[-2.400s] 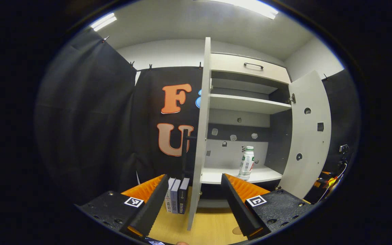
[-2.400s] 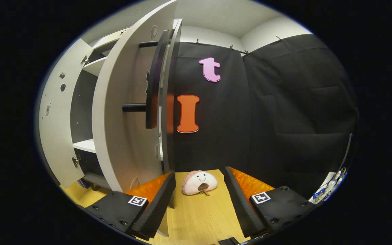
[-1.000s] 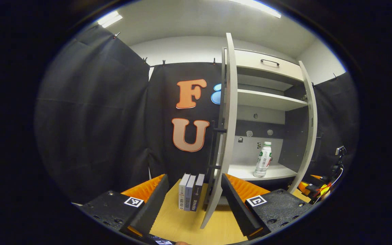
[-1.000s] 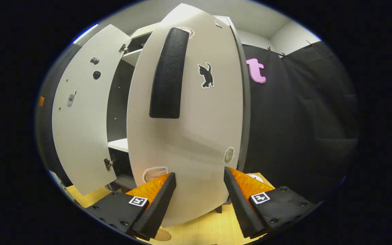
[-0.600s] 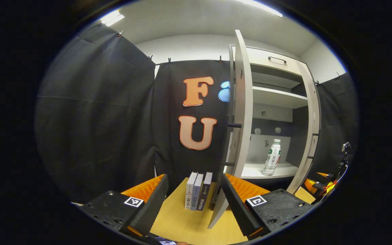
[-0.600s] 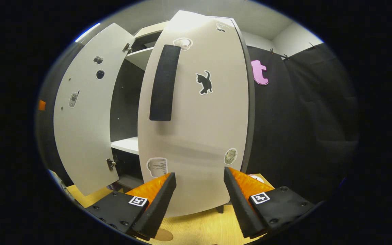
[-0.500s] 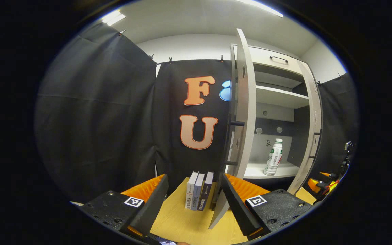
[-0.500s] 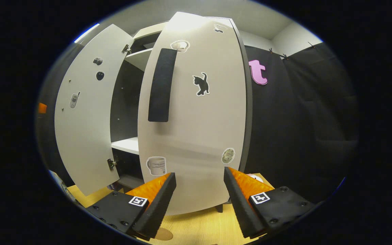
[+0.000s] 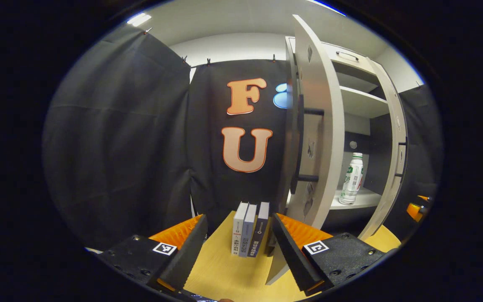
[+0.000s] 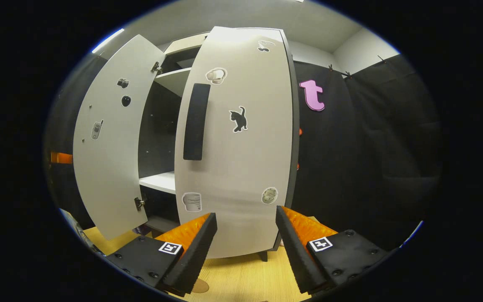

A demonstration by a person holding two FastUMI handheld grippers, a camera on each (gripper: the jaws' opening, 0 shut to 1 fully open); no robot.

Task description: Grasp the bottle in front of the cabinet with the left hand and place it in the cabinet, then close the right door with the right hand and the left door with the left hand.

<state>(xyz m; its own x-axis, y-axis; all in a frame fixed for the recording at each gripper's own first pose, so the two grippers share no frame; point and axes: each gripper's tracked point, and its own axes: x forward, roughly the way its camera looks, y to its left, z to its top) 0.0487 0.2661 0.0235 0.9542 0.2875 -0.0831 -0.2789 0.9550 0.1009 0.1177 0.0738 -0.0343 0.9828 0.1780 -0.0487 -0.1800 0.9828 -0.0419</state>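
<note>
Looking along the left gripper [image 9: 238, 245], we see its jaws spread wide with nothing between them but the bare desk [image 9: 224, 277]. Just ahead of the gap stand three books [image 9: 250, 228], upright and side by side. Beyond the right-hand finger rises the left door [image 9: 319, 138] of the cabinet [image 9: 357, 105], seen nearly edge-on and standing open, its dark bar handle [image 9: 299, 147] facing the books. Farther right, past that door, the bottle [image 9: 351, 179] stands upright on the cabinet's lower shelf [image 9: 357, 200], well apart from the jaws. The right door [image 9: 394, 151] frames the opening on the far side.

In the right gripper view, the right gripper [image 10: 245, 243] also has its jaws spread and holds nothing. The right door [image 10: 237, 138] stands directly ahead, close in front of the fingertips; we cannot tell whether they touch it. It is almost shut, bearing a dark handle [image 10: 194, 121] and a cat sticker [image 10: 238, 119]. Up and to the left of the jaws, the left door [image 10: 111, 142] hangs open, with the shelf [image 10: 157, 181] visible in the gap between the doors.
</note>
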